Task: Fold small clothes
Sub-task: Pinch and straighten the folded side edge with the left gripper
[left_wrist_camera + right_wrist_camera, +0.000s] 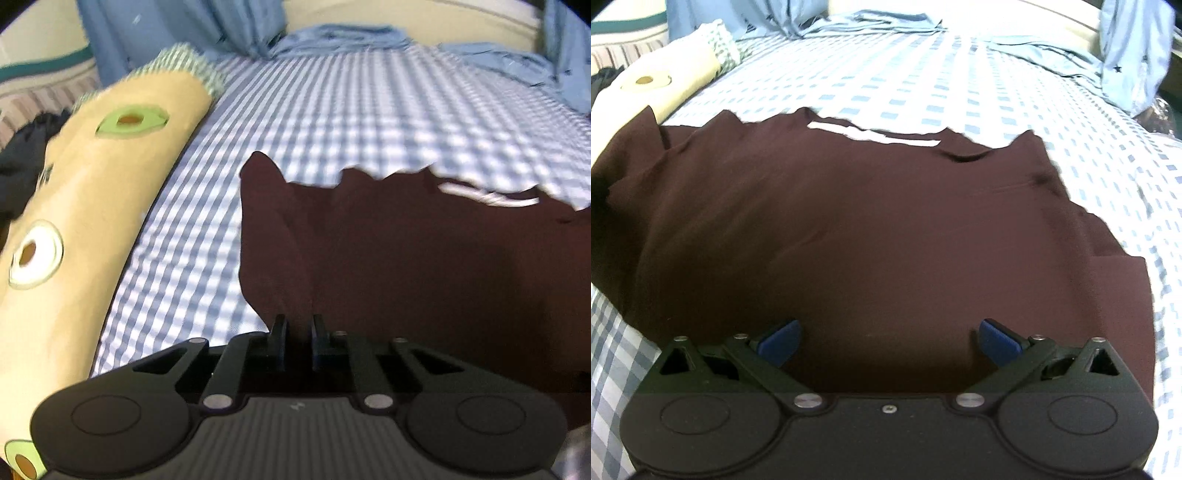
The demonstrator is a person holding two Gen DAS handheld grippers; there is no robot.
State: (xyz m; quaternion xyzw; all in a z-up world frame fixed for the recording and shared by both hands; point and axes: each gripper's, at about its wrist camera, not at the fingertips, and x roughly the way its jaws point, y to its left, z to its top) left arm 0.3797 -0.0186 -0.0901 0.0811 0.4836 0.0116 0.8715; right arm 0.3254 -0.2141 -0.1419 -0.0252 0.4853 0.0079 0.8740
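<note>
On the checked bed sheet lies a dark maroon garment, spread flat with a white neck label at its far edge; no writing legible. Left tool: fingers nearly together, pinching the garment's near-left edge, likely to lift a fold. Right tool: fingers wide apart above the cloth, gripping nothing. Avocado-print pillow beside, left; blue fabric beyond.

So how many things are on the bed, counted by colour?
Dark maroon: 1, the garment.
Yellow: 1, the avocado-print pillow.
Light blue: 1, the crumpled cloth at the far edge.
Total: 3.
</note>
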